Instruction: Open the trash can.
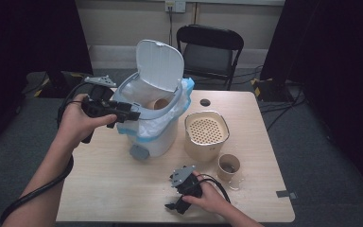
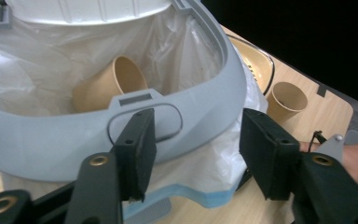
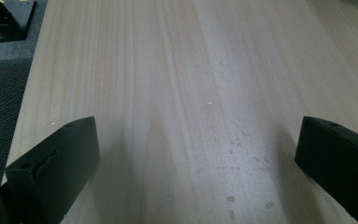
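My left gripper (image 2: pixel 193 154) open at bin (image 1: pixel 153 137) rim, cup (image 2: pixel 105 86) inside liner; may snag liner, tip bin. Right gripper (image 3: pixel 196 172) open, probably resting near tabletop (image 1: pixel 123 189) front edge

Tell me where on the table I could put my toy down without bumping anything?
The big bare patch of table sits at the front left, between the white bin and the right gripper. It is crowded on the right, where the beige strainer tub and the paper cup stand close together.
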Available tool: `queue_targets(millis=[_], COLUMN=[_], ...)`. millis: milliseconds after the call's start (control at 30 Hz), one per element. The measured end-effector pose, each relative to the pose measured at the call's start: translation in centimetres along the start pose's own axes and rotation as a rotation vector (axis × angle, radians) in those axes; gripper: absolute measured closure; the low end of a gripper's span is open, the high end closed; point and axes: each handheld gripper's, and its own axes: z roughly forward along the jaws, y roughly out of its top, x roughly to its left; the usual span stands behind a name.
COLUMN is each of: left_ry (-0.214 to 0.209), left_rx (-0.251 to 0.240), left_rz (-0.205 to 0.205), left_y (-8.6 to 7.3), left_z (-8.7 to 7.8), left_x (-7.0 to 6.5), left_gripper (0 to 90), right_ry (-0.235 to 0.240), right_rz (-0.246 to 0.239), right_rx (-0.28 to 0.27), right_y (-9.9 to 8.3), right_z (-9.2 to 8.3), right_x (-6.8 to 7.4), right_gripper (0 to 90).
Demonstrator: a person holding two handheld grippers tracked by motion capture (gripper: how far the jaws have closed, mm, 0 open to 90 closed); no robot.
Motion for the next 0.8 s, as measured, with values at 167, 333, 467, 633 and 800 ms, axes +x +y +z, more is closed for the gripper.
queue_targets(millis=[167, 333, 467, 633, 800], left_ry=[-0.001, -0.003, -0.014, -0.015, -0.018], left_rx=[0.004, 0.027, 0.013, 0.033, 0.029], left_rz=[0.012, -0.009, -0.031, -0.014, -0.013], left_y=[-0.6, -1.6, -2.6, -3.9, -4.9], left_z=[-0.3, -0.4, -0.5, -0.6, -0.3], left_x=[-0.3, -0.1, 0.3, 0.4, 0.5], left_gripper=[35.4, 28.2, 25.3, 20.8, 19.7], right_ry=[0.000, 0.000, -0.001, -0.001, 0.000], right_rz=[0.000, 0.000, 0.002, 0.001, -0.006], right_rx=[0.000, 0.000, 0.000, 0.000, -0.002], right_y=[0.0, 0.0, 0.0, 0.0, 0.0], right_z=[0.0, 0.0, 0.0, 0.0, 0.0], right_x=[0.0, 0.0, 0.0, 0.0, 0.0], right_gripper=[0.0, 0.0, 0.0, 0.0, 0.0])
